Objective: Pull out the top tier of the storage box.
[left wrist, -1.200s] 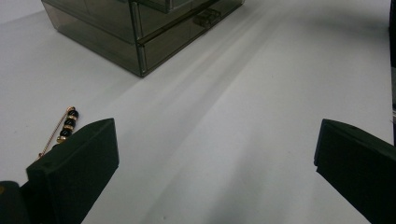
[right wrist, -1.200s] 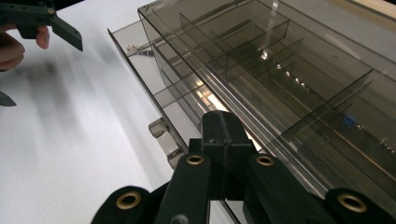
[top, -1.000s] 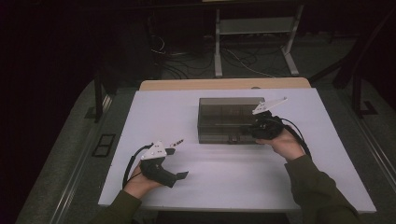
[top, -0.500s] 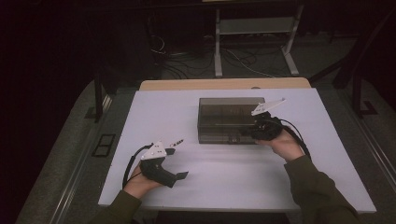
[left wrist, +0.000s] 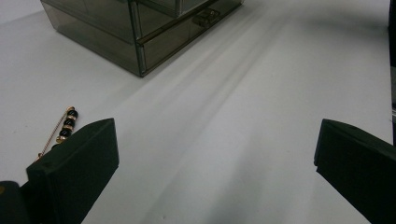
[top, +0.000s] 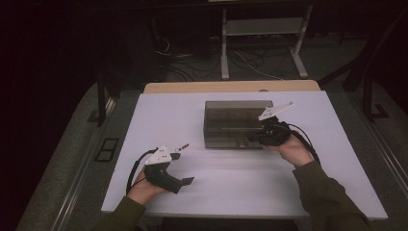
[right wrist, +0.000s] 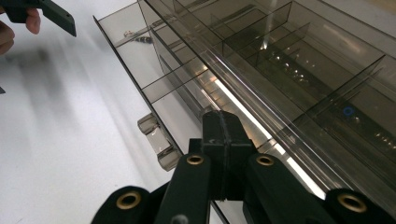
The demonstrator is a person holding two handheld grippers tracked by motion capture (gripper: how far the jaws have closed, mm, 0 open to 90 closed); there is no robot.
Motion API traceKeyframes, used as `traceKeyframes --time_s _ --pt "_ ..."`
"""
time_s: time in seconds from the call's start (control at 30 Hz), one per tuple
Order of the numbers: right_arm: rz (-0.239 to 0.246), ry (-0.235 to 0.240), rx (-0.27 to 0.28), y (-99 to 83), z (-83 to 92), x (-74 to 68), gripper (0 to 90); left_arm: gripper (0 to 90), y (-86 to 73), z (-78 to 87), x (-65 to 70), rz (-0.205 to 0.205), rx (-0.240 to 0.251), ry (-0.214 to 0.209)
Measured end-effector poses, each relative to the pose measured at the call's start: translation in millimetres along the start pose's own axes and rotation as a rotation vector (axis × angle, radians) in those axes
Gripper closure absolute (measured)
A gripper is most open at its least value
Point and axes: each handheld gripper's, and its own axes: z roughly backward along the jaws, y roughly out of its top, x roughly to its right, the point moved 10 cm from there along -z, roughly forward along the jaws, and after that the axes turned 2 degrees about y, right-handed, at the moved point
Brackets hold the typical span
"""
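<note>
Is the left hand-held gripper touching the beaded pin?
Cannot tell. In the left gripper view the pin runs behind one finger of the open left hand-held gripper, hiding any contact.

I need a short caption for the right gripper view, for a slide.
Shut right tool at the smoky organizer's open drawer, beside its handle.

The drawer box (top: 235, 122) is smoky, see-through plastic, glossy, with clear handles (right wrist: 156, 135). The tabletop (top: 240, 187) wears a smooth, matt white sheet. The left tongs (left wrist: 215, 172) show matt black pads, perhaps rubber. The pin (left wrist: 60, 130) looks like gold-toned metal with glossy black beads.
</note>
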Motion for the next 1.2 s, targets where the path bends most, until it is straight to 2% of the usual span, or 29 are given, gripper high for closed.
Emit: traceKeyframes --time_s 1.2 --pt "0.027 0.020 -0.025 -7.5 1.6 -10.4 88.8 0.0 0.0 -0.7 0.6 -0.001 0.001 -0.001"
